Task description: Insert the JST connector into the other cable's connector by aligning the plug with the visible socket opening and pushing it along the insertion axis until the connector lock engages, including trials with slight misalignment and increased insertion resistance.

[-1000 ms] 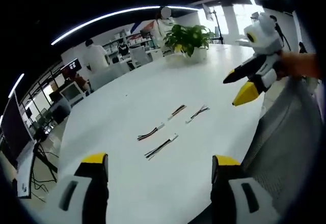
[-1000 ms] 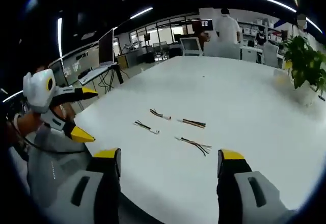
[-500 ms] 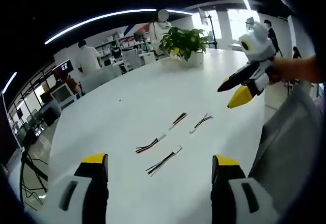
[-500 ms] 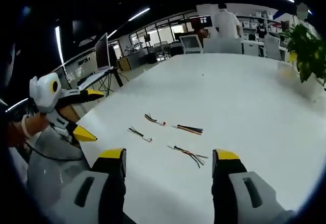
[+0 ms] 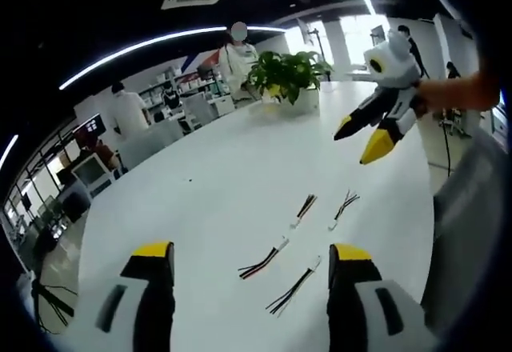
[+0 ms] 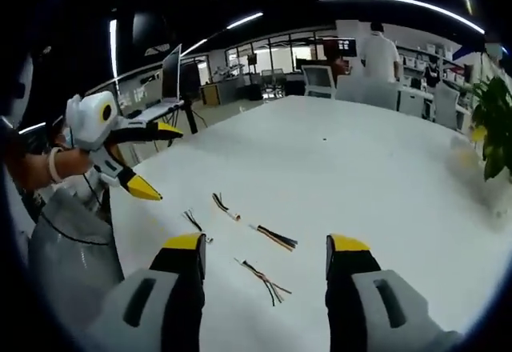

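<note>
The scene is being lit brightly by long ceiling light strips (image 5: pixel 144 46), which are being bent into arcs by the fisheye lens in both views. The white table (image 5: pixel 224 176) is being washed out toward its far edge by glare, and windows (image 5: pixel 352 32) are being blown out in the left gripper view. Only faint, soft shadows are being cast beside the cables (image 6: pixel 272 238). Detail is being softened and smeared slightly toward the edges of each view.
</note>
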Demonstrator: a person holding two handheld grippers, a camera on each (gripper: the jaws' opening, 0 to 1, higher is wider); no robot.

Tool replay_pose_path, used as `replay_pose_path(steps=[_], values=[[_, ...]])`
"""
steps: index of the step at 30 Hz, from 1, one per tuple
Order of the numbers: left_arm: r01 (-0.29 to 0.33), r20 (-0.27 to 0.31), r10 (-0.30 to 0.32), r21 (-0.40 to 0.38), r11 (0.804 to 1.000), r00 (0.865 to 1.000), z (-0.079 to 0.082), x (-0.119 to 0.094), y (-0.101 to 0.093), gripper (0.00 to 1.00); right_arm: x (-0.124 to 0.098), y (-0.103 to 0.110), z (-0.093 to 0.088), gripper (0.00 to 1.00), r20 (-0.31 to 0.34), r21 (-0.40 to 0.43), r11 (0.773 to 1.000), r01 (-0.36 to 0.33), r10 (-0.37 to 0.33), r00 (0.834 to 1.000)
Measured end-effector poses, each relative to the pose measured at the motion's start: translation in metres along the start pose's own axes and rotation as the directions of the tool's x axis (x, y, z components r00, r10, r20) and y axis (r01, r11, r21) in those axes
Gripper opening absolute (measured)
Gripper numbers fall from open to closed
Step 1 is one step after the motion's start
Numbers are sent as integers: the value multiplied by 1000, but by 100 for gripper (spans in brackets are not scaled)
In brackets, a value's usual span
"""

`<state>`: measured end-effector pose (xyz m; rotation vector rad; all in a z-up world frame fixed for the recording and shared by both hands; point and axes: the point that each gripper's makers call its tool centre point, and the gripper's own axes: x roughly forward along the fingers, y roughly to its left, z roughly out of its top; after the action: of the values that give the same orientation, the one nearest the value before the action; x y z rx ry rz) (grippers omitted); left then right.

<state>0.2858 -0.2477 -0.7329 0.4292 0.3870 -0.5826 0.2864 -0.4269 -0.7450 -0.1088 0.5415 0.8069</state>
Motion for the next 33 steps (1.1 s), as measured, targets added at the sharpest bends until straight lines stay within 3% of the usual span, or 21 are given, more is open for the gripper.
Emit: replay_pose_path(steps=[6, 12, 24, 29, 33], values=[[71, 17, -71, -15, 997, 997, 1, 15, -4, 61, 16, -4, 7, 55, -20, -38, 998, -52, 51, 998], [90, 25, -91, 36, 995, 996, 2, 26, -3, 60, 29, -2, 9, 52, -24, -73, 991, -113, 111, 994], [131, 20, -134, 102, 986, 991, -3, 43, -1, 54, 47, 1, 7, 50, -58, -168, 972, -166, 159, 986], [148, 25, -154, 155, 977, 988, -4, 50, -4, 48, 55, 11, 1, 45, -80, -219, 945, -243, 231, 970], [207, 36, -213, 125, 970, 976, -6, 56, -13, 44, 62, 14, -1, 44, -89, -245, 928, -280, 266, 960]])
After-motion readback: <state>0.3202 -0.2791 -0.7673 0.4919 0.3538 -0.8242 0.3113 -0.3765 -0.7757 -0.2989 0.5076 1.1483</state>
